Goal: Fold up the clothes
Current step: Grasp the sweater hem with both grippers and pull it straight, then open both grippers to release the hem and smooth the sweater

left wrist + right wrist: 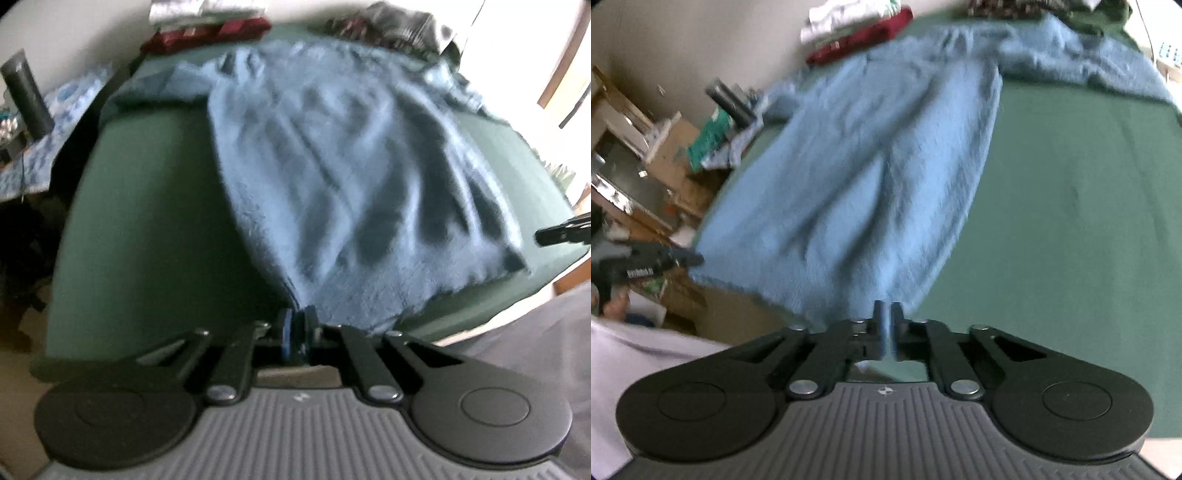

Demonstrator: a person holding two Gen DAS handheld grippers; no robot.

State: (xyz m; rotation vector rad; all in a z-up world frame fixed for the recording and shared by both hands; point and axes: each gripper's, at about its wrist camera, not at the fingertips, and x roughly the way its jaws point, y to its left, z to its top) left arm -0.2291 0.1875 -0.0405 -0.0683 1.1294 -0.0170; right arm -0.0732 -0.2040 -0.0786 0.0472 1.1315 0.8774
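Both pairs of fingers pinch the near hem of a fuzzy blue sweater (332, 155): the left gripper (295, 325) at one corner, the right gripper (887, 325) at the other. From there the sweater lies spread out over the green surface (1071, 221), sleeves out at the far end. Folded clothes (857, 33) are stacked beyond it.
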